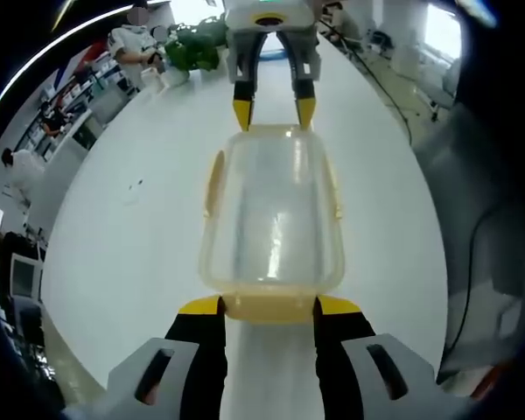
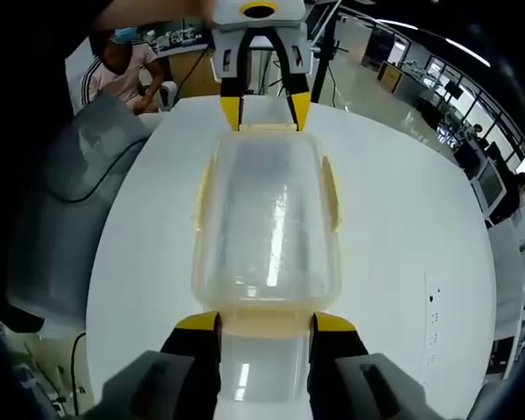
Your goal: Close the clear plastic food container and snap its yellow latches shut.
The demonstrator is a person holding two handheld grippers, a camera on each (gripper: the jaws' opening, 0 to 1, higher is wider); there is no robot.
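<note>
Left gripper view is showing the white table (image 1: 114, 254) carrying the clear container (image 1: 273, 223), lid down, its long axis running straight between the 2 grippers. Left gripper (image 1: 269, 306) is standing open, tips flanking the near end latch (image 1: 269, 308); right gripper (image 1: 274, 112) is facing it at the far end, likewise spread. Side latches (image 1: 213, 182) are flaring outward, apparently unsnapped. Each end latch is lying directly ahead of its own gripper.

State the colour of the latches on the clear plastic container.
Yellow latches on the clear plastic container, best in the right gripper view.
</note>
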